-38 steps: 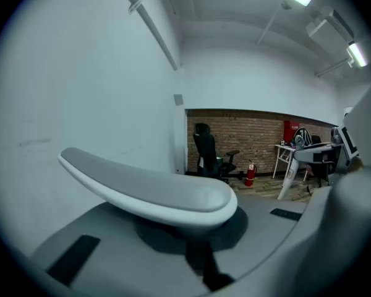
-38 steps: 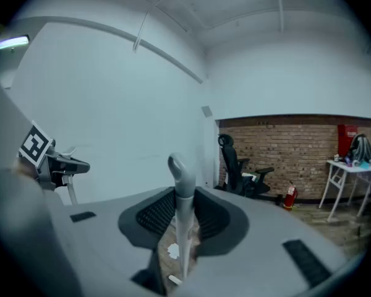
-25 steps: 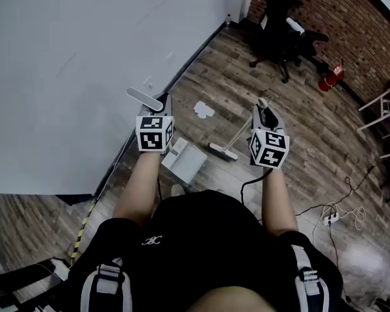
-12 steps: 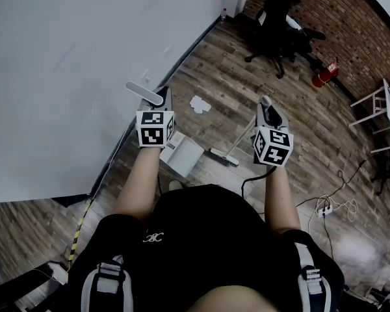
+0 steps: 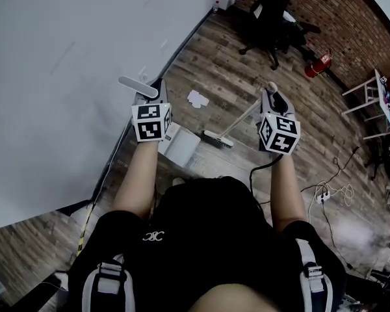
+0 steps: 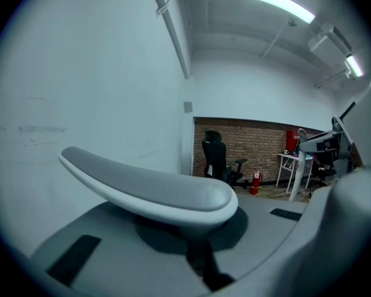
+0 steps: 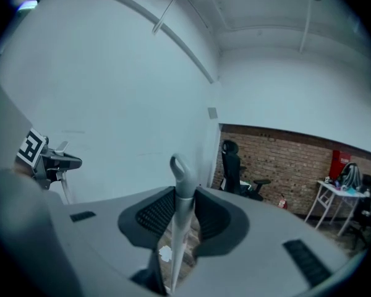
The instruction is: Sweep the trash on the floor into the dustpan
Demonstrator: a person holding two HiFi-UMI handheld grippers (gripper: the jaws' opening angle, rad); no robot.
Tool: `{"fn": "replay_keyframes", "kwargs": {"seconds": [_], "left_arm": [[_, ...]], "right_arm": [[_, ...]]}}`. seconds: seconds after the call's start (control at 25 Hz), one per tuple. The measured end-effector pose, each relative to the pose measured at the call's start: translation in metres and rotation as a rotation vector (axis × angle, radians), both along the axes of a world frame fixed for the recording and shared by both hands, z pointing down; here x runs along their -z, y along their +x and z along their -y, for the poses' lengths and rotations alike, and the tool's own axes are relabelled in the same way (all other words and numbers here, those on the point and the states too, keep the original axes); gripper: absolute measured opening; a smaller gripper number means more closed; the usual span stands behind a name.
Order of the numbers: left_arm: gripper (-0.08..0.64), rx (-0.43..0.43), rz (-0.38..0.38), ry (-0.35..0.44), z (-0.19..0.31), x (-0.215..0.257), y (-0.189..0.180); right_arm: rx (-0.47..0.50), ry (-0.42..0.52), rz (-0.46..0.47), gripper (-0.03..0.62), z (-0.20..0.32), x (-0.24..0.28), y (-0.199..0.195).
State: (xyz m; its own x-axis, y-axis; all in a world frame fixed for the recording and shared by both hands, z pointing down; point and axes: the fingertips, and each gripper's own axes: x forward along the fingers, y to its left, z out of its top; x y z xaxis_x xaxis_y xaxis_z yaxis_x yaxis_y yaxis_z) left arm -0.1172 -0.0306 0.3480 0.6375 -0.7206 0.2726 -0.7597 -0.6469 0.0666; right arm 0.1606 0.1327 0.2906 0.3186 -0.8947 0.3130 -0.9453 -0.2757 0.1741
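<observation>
A white dustpan (image 5: pixel 181 145) stands on the wood floor in front of me. Its long handle ends in a grey-white grip (image 5: pixel 138 88), and my left gripper (image 5: pixel 157 97) is shut on that handle just below the grip (image 6: pixel 154 187). My right gripper (image 5: pixel 271 97) is shut on the top of the broom handle (image 7: pixel 184 193). The broom slants down and to the left, with its head (image 5: pixel 218 140) on the floor just right of the dustpan. The trash, crumpled white paper (image 5: pixel 197 99), lies beyond both, near the wall, and shows between the right jaws (image 7: pixel 165 253).
A white wall (image 5: pixel 65 57) runs along my left. A black office chair (image 5: pixel 273 18) and a red fire extinguisher (image 5: pixel 315 64) stand by the brick wall at the far end. To the right are a white table (image 5: pixel 370 93) and a power strip with cables (image 5: pixel 325 199).
My right gripper has risen a little and moved right with the broom handle. The left gripper and dustpan have kept about the same pose. The head view has swung slightly.
</observation>
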Motion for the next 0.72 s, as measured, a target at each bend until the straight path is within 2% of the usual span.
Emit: {"fn": "replay_keyframes", "kwargs": {"seconds": [0.36,0.48,0.72], "left_arm": [[-0.003,0.07,0.027,0.021,0.052,-0.005,-0.015],[-0.003,0.115,0.043,0.016,0.073,-0.013,-0.009],[-0.003,0.223,0.088,-0.027,0.118,-0.028,0.018]], "right_arm": [[0.085,-0.007,-0.024,0.11,0.069,-0.009,-0.009],[0.125,-0.004,-0.022,0.11,0.097,-0.019,0.006],[0.158,-0.028,0.047,0.109,0.146,-0.043,0.056]]}}
